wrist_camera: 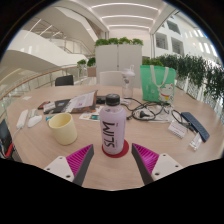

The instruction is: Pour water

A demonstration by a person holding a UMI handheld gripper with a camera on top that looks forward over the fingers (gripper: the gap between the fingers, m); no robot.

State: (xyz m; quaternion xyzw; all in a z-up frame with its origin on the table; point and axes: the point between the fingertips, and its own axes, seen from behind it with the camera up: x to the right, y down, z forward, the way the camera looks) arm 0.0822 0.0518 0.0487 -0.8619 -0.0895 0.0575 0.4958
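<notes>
Currently gripper [112,160] spread wide, bottle [114,126] upright btwn pink pads [80,160] w/ gaps each side, untouched, yellow cup [62,128] left of bottle.

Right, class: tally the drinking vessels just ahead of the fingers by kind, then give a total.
Bottles: 1, the pink bottle on a red coaster, between the open fingers.
Cups: 1, the pale yellow cup beside it.
Total: 2
</notes>
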